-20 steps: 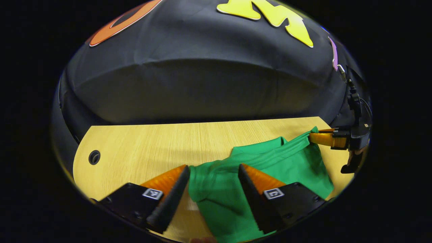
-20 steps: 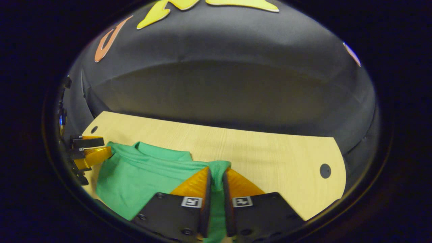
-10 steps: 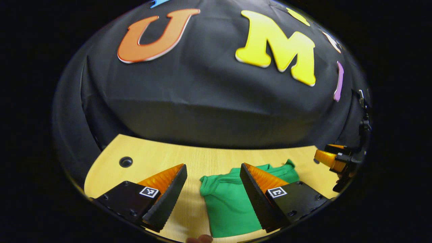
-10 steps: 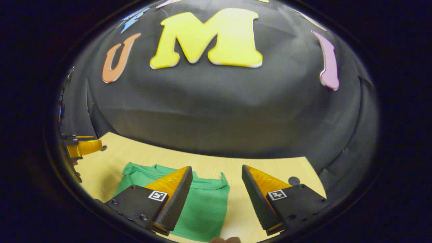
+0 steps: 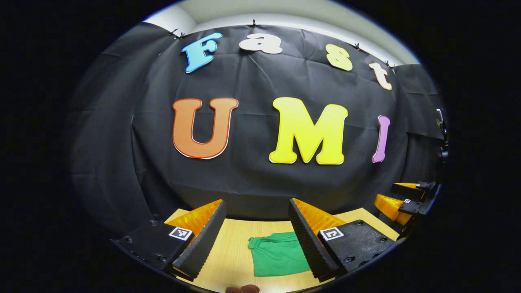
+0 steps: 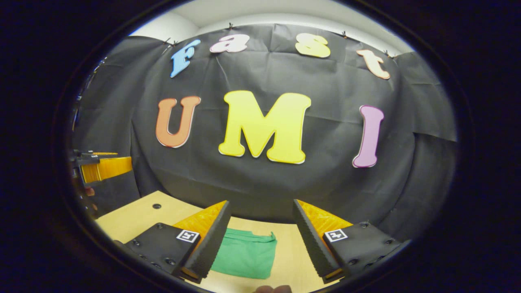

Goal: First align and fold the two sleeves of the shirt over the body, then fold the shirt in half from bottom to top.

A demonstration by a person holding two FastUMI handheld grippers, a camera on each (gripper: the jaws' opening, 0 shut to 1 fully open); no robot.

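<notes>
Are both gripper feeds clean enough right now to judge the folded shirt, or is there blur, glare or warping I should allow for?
Left gripper view: sharp, evenly lit, no glare; strong fisheye bending at the table edges; the shirt is partly hidden behind one finger of the left gripper. Right gripper view: equally sharp, dimmer at its left rim; shirt clear between the right gripper's jaws.

Your left gripper view looks forward and slightly down from above the near edge of the table (image 5: 232, 260), facing the booth's back wall, well back from it. Your right gripper view faces the same way from a little further right. Both share the folded shirt (image 5: 279, 255) (image 6: 244, 253) and wall.
</notes>
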